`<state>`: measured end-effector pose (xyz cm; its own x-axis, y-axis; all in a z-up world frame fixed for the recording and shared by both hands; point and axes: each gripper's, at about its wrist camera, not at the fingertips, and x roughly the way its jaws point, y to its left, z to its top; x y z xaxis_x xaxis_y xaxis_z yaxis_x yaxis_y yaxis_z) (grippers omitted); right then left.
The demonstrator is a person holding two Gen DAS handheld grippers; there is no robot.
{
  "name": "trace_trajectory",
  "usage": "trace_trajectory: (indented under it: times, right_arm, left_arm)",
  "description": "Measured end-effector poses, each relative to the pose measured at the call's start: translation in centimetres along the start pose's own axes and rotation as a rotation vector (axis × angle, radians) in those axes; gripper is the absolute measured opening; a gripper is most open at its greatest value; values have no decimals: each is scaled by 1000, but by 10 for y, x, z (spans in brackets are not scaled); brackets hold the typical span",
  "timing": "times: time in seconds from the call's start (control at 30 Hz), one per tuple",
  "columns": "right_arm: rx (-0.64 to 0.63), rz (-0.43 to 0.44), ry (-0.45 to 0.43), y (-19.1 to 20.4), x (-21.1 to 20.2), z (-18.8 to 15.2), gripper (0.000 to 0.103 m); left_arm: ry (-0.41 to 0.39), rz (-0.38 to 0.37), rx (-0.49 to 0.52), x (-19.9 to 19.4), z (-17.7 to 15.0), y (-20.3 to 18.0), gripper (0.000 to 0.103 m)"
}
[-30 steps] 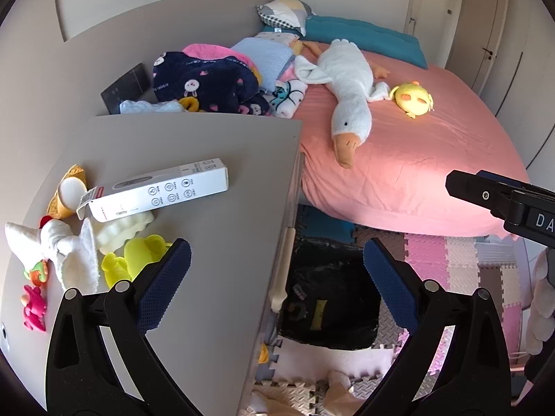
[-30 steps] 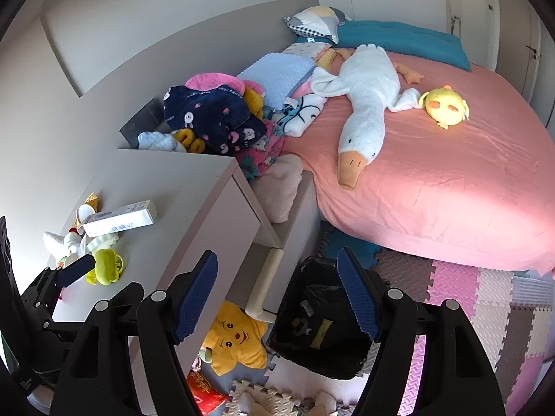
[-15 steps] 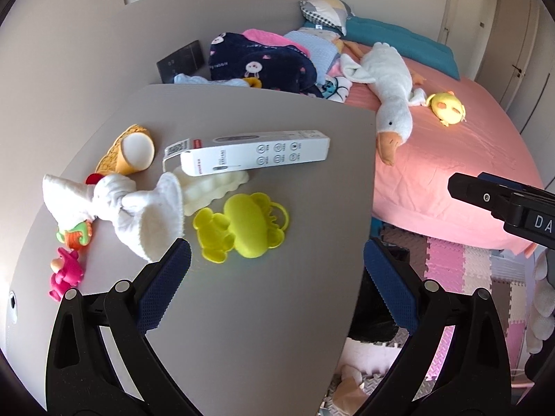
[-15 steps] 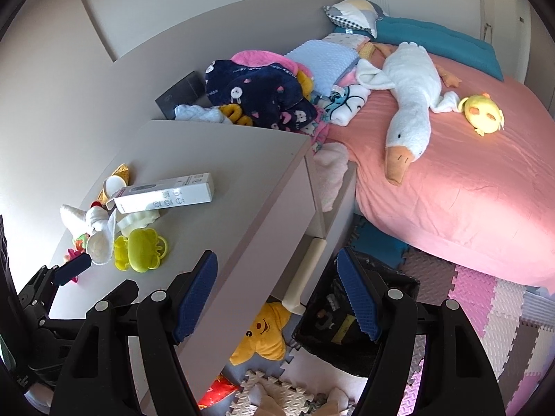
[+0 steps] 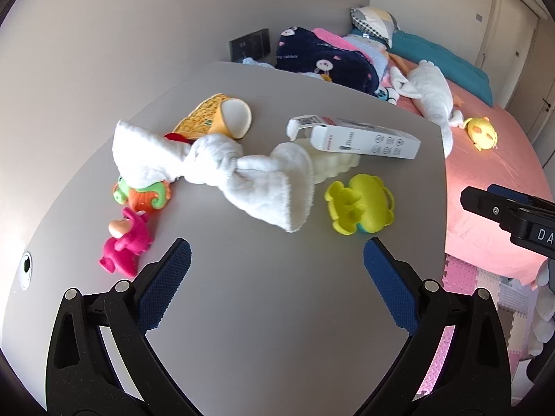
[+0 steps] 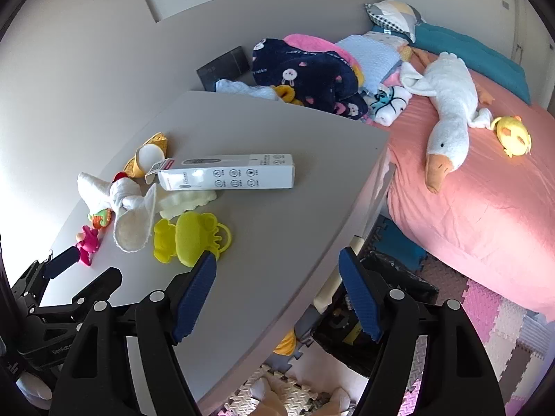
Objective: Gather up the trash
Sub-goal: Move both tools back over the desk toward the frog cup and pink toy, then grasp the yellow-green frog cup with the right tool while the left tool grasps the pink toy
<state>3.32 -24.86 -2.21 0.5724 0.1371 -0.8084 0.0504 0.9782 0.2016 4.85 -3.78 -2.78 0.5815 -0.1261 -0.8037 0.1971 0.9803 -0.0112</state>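
White box, paper cup untouched on desk. Left tongs, right tongs spread wide, empty. Nothing collected yet; black bag waits on floor.

Long white carton lies flat on the grey worktop, end flap popped open, resting partly on a pale yellow toy.

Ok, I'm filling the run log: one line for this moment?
left tool: open, empty, over desk | right tool: open, empty | white box: on desk, untouched | phase: approach
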Motion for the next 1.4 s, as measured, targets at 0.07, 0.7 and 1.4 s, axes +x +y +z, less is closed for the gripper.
trace_trajectory:
  times: [0.07, 0.7, 1.4]
  right_arm:
    - [-19, 5, 9, 11, 5, 0, 74]
    - [-82, 1, 65, 74, 61, 0, 77]
    - [-116, -56, 60, 81, 88, 6, 57]
  left_arm:
    - [1, 11, -15, 0, -3, 12, 96]
    - [8, 79, -123, 5, -13, 100, 96]
    - [92, 72, -142, 53, -18, 131, 80]
